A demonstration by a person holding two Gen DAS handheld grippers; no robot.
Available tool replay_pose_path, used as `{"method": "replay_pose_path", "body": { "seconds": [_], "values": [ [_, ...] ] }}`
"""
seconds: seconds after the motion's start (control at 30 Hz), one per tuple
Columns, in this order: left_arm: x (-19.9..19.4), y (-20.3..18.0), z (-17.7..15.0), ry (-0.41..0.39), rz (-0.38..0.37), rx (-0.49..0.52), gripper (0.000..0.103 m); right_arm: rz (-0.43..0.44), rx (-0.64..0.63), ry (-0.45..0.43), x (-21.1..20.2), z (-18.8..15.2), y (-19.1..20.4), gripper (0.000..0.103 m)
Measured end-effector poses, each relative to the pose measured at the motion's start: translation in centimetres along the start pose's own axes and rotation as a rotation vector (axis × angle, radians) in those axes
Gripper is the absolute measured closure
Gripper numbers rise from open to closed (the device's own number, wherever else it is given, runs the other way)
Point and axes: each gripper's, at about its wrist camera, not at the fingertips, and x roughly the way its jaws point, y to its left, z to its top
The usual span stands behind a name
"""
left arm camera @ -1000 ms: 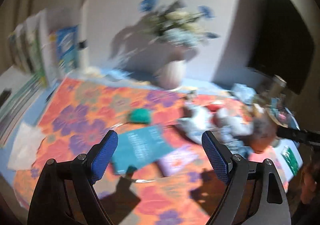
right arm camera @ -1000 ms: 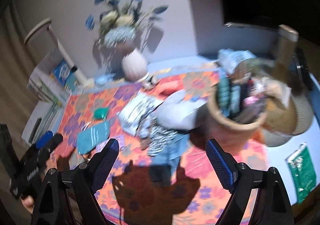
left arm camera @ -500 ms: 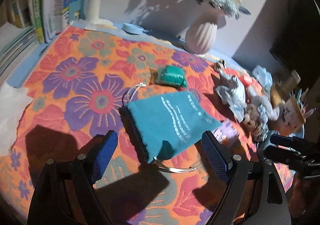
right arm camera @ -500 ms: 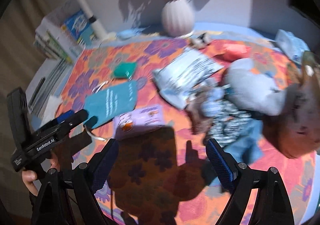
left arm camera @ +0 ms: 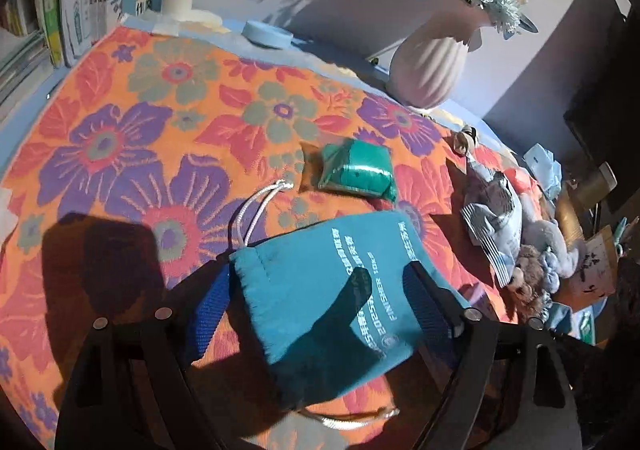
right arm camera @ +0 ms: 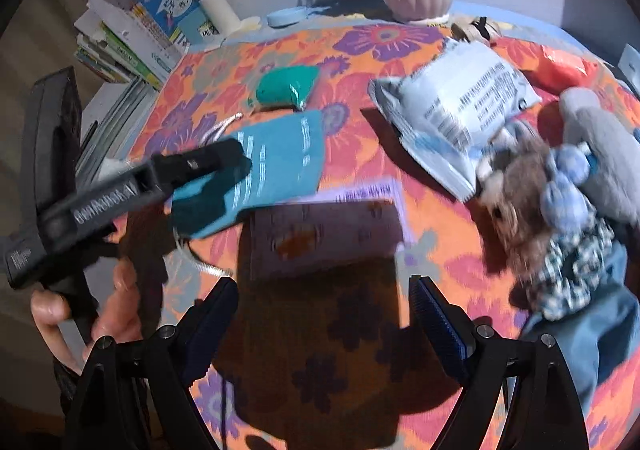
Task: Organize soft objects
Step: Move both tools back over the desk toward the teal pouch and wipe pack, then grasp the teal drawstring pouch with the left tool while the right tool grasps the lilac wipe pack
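Teal pouch point(left arm camera: 320, 290) flat on the table point(left arm camera: 120, 153), between the spread fingers of the left hand-held gripper point(left arm camera: 320, 302). Green packet point(left arm camera: 356, 171) just beyond it. Right hand-held gripper point(right arm camera: 324, 314), fingers apart, over a purple card point(right arm camera: 328, 230); plush toy point(right arm camera: 536, 209) to its right.

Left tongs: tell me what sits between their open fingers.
The left tongs straddle the flat teal drawstring pouch lying on the orange floral cloth, seen in the left wrist view.
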Motion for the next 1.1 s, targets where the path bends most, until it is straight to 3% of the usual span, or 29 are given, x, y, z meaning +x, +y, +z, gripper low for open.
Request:
{"method": "replay_pose_path", "body": {
  "seconds": [0.07,0.13,0.2,0.3,0.43,0.53,0.57,0.6,0.63,0.7,0.73,0.77,0.8,0.83,0.93,1.1],
  "values": [
    [-0.1,0.0,-0.1,-0.013,0.005,0.002,0.024,0.0,-0.008,-0.015,0.5,0.6,0.2,0.015],
    [-0.1,0.1,-0.1,-0.024,0.026,0.008,0.038,-0.005,-0.03,-0.042,0.9,1.2,0.7,0.015],
    [-0.1,0.4,0.0,-0.036,0.047,0.006,0.062,-0.018,-0.061,-0.072,1.5,1.5,1.4,0.015],
    [-0.5,1.3,0.0,-0.049,0.054,-0.019,0.084,-0.069,-0.108,-0.098,2.1,1.5,2.2,0.015],
    [-1.1,2.7,-0.4,-0.054,0.012,-0.075,0.088,-0.168,-0.197,-0.101,2.6,0.8,3.3,0.015],
    [-1.5,2.7,-0.9,-0.031,-0.004,-0.039,0.088,-0.235,-0.247,-0.11,2.1,-0.3,3.4,0.031],
    [-1.7,2.5,-1.1,-0.022,-0.012,-0.015,0.088,-0.229,-0.245,-0.115,1.6,-0.6,3.1,0.042],
    [-2.1,2.1,-1.3,-0.016,-0.011,0.02,0.085,-0.223,-0.236,-0.119,1.1,-0.9,2.8,0.052],
    [-2.4,1.7,-1.4,-0.01,-0.006,0.053,0.083,-0.221,-0.221,-0.124,0.7,-1.2,2.2,0.055],
    [-3.2,0.5,-1.9,-0.002,-0.011,0.149,0.064,-0.242,-0.192,-0.128,0.0,-1.8,1.0,0.061],
    [-3.7,0.1,-2.0,-0.01,-0.008,0.184,0.06,-0.248,-0.179,-0.13,-0.3,-1.9,0.7,0.062],
    [-4.1,-0.5,-2.2,-0.024,-0.003,0.22,0.044,-0.248,-0.162,-0.132,-0.7,-2.1,0.2,0.062],
    [-4.4,-1.0,-2.3,-0.032,-0.001,0.244,0.014,-0.244,-0.144,-0.132,-1.0,-2.1,-0.4,0.062],
    [-4.6,-1.5,-2.3,-0.047,-0.001,0.27,0.003,-0.234,-0.126,-0.132,-1.2,-2.0,-0.9,0.062],
    [-4.8,-3.1,-2.8,-0.093,0.01,0.347,0.001,-0.185,-0.075,-0.127,-1.4,-1.6,-1.8,0.061],
    [-1.7,-6.2,-4.0,0.001,0.124,0.506,0.001,-0.18,-0.093,-0.127,-1.0,-1.4,-1.1,0.044]
  ]
}}
